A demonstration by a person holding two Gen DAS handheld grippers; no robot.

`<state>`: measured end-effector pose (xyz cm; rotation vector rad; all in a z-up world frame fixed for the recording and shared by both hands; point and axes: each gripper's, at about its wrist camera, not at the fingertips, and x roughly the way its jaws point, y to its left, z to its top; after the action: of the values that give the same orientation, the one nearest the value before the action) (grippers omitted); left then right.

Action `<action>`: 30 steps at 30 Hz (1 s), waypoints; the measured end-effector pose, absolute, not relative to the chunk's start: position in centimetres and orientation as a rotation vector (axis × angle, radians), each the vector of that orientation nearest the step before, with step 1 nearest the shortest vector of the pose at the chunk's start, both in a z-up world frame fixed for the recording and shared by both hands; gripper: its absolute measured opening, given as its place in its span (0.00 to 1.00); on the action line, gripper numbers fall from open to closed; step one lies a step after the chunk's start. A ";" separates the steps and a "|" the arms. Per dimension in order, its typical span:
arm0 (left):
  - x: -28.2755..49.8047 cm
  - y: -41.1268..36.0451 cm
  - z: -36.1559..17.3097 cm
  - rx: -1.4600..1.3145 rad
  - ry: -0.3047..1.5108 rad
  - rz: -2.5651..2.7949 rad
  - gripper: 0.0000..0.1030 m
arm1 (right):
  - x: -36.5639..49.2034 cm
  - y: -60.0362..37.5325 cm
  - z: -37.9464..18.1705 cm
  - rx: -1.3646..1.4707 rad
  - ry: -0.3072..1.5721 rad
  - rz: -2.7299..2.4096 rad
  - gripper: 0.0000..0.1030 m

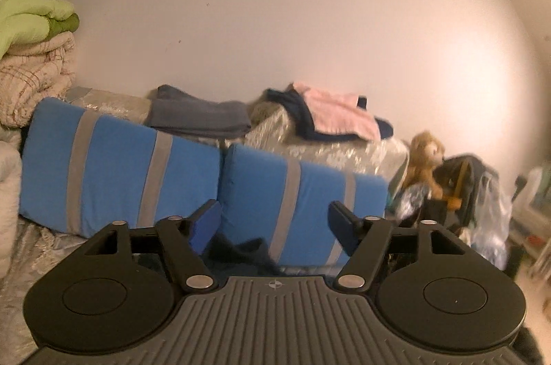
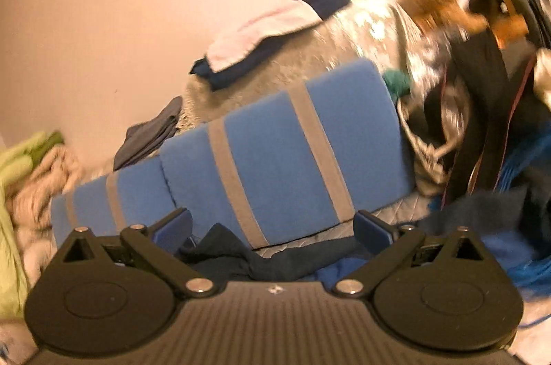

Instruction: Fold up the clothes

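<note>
Both the left gripper (image 1: 275, 223) and right gripper (image 2: 273, 227) gape wide, holding nothing, above a dark garment (image 2: 237, 256) (possibly trousers) before blue cushions (image 2: 275, 158).

Both wrist views low, near, wall-facing — shared blue cushions (image 1: 120, 172); right view tilted

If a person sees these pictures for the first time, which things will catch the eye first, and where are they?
The eye falls first on the two blue cushions with grey stripes, which lean side by side across the middle. Behind them, a pink garment lies over dark clothes on a raised patterned surface, and a brown plush toy sits to the right. In front, the left gripper and right gripper have their jaws open, above dark clothing.
</note>
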<state>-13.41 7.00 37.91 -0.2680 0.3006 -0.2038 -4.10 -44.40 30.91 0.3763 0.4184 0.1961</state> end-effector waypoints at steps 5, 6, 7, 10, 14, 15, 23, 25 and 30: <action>-10.3 8.9 36.5 -0.366 0.315 -0.248 0.71 | -4.6 -46.8 37.5 0.389 0.444 0.145 1.00; -9.8 9.1 36.2 -0.372 0.317 -0.254 0.71 | -4.7 -47.5 38.5 0.390 0.440 0.129 1.00; -9.2 9.2 35.8 -0.373 0.315 -0.257 0.71 | -4.8 -48.2 39.3 0.387 0.433 0.112 1.00; -7.5 9.4 33.9 -0.369 0.309 -0.256 0.73 | -4.7 -49.7 40.0 0.332 0.437 0.059 1.00; -4.5 8.9 28.7 -0.382 0.345 -0.275 0.74 | -4.2 -51.9 36.6 0.295 0.465 -0.031 1.00; -3.6 8.7 27.1 -0.388 0.359 -0.282 0.74 | -3.9 -52.7 35.2 0.320 0.475 -0.045 1.00; 0.9 7.7 15.0 -0.464 0.452 -0.308 0.74 | -1.3 -60.3 23.2 0.593 0.587 -0.173 1.00; 1.4 7.7 13.4 -0.460 0.476 -0.309 0.74 | -1.0 -62.6 20.1 0.707 0.614 -0.197 1.00; 1.7 7.3 12.8 -0.393 0.501 -0.321 0.74 | 0.5 -65.5 14.5 0.683 0.624 -0.292 1.00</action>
<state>1.70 7.33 12.82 -0.3932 0.5007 -0.3215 0.46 -65.52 14.46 0.6826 0.6245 -0.2921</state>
